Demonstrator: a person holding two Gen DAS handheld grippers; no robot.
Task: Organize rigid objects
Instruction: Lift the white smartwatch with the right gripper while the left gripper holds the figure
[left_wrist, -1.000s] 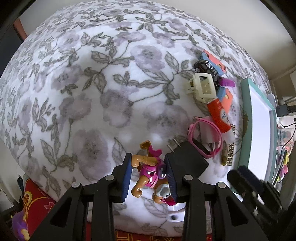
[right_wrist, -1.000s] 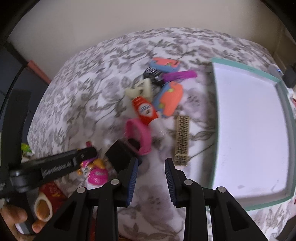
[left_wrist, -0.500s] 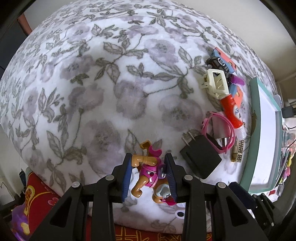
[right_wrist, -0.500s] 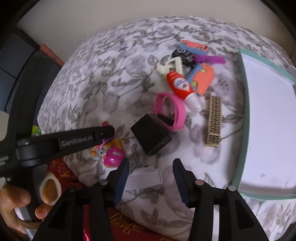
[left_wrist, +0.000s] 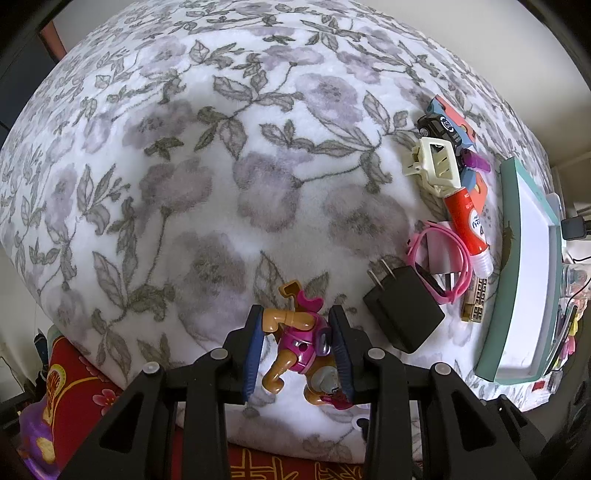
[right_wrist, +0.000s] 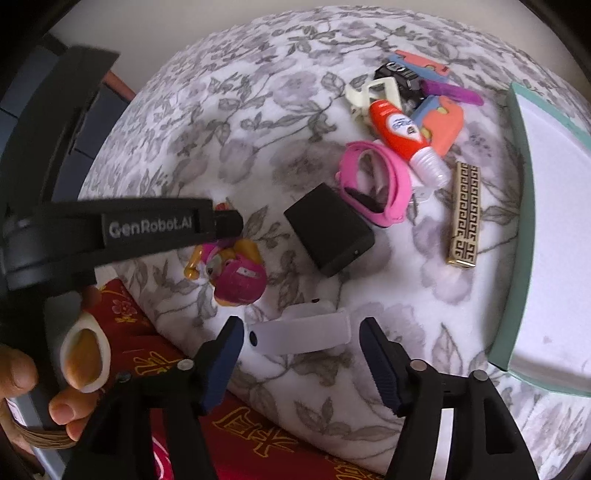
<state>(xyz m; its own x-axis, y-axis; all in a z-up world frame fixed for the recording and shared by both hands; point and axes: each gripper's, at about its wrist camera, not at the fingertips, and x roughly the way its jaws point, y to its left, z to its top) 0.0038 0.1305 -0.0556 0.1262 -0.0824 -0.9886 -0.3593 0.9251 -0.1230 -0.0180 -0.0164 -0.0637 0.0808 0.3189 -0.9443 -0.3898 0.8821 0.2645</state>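
Two claws active. Left claw (left_wrist: 297, 349) clamped on pink toy pup (left_wrist: 301, 343), bottom centre of frame; right claw (right_wrist: 301, 360) wide open, empty, straddling white strap (right_wrist: 301, 334). Lift pup clear of black charger (left_wrist: 404, 308), carry toward teal tray (left_wrist: 508, 258) at right edge.

Right gripper (right_wrist: 301, 352): I have drawn it back from the black charger (right_wrist: 328, 229), jaws spread wider than a second ago.
White strap (right_wrist: 299, 332): now lies between my right fingers, nearer than the charger.
Left gripper (left_wrist: 297, 354): I have lifted it off the charger, toy dog (left_wrist: 299, 343) clamped.
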